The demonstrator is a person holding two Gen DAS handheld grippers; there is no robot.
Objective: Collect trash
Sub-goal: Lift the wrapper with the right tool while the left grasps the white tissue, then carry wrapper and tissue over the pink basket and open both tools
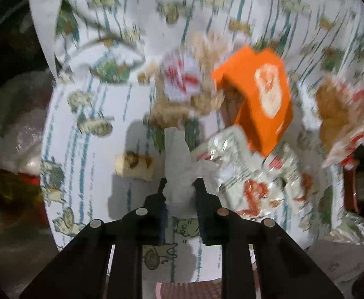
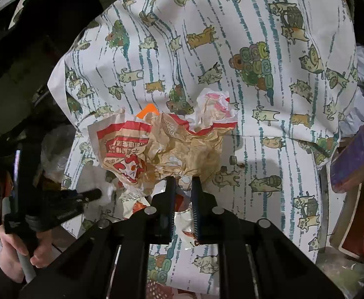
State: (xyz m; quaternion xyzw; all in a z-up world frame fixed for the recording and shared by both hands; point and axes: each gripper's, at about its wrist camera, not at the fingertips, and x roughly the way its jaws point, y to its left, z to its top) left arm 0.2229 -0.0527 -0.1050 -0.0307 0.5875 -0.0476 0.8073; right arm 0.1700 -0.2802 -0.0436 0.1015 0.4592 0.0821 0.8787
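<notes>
In the left wrist view my left gripper (image 1: 181, 186) is shut on a crumpled white tissue (image 1: 178, 159) that lies on the cat-print tablecloth (image 1: 87, 149). To its right lie a shiny white wrapper with red print (image 1: 246, 177) and an orange box (image 1: 264, 99); a bread scrap (image 1: 134, 165) sits to the left. In the right wrist view my right gripper (image 2: 183, 184) is shut on the lower edge of a crumpled brown-and-red paper wrapper (image 2: 172, 144), lifted off the tablecloth (image 2: 269, 149). A hand (image 2: 15, 246) holds the left gripper (image 2: 92, 194) at the lower left.
A blurred crumpled paper ball (image 1: 184, 84) lies behind the tissue. A white wrapper with pink print (image 2: 214, 107) rests beyond the brown paper. A clear plastic bag (image 1: 15, 124) hangs off the table's left edge. Reddish containers (image 2: 351, 159) crowd the right edge.
</notes>
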